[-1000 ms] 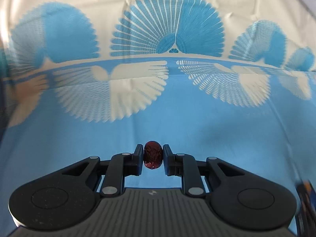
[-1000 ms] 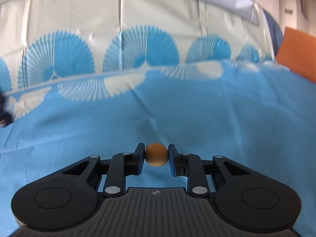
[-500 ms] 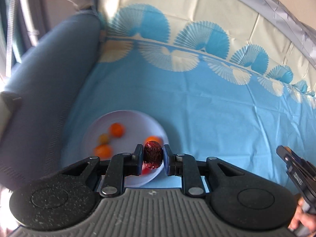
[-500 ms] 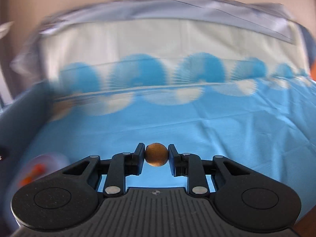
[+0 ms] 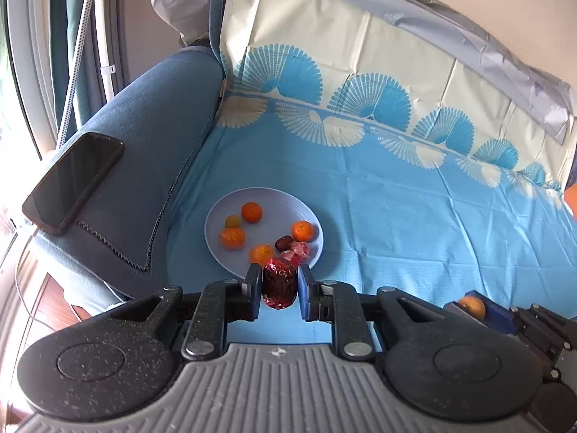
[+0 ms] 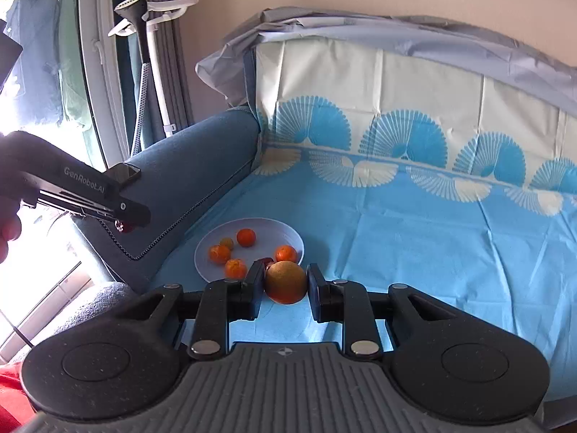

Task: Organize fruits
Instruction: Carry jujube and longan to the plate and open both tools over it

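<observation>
My left gripper (image 5: 278,286) is shut on a dark red wrinkled fruit (image 5: 279,285), held just in front of the pale plate's (image 5: 216,216) near rim. The plate lies on the blue cloth and carries several small oranges (image 5: 251,212), a dark date (image 5: 283,242) and red-wrapped pieces (image 5: 301,249). My right gripper (image 6: 285,283) is shut on a round orange-brown fruit (image 6: 285,281), above the cloth near the plate (image 6: 288,232). From the right wrist view the left gripper (image 6: 124,225) hangs at the left over the sofa arm. The left wrist view catches the right gripper (image 5: 479,308) at the lower right.
A dark blue sofa armrest (image 5: 144,144) rises left of the plate, with a black phone (image 5: 74,180) lying on it. The patterned cloth (image 5: 414,216) covers the seat and backrest. A white stand (image 6: 151,54) and curtains are behind the armrest. A person's hand (image 6: 9,227) grips the left tool.
Both grippers have swung left and risen with their fruits still held. The plate, the armrest and the phone have come into view, and each gripper now appears in the other's view.
</observation>
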The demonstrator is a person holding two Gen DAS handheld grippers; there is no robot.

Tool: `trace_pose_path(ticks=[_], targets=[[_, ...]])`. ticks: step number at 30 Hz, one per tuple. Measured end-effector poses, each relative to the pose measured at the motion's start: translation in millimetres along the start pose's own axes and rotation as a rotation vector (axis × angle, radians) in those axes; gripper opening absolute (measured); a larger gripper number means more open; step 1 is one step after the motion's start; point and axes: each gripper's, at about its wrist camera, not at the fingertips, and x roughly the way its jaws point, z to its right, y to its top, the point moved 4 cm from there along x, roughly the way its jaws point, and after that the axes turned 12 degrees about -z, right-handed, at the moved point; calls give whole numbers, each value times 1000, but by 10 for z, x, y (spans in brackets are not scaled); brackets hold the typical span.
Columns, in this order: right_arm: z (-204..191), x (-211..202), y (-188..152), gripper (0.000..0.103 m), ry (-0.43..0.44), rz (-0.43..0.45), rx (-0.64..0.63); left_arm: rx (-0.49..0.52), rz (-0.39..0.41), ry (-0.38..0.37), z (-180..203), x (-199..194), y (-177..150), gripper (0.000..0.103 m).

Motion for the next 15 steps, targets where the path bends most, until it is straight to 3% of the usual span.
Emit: trace_pose_path(ticks=[15], targets=[[-94,-8,-7,27,-21,-10,-44,-29,1,-14,-125,-19,-22,22]])
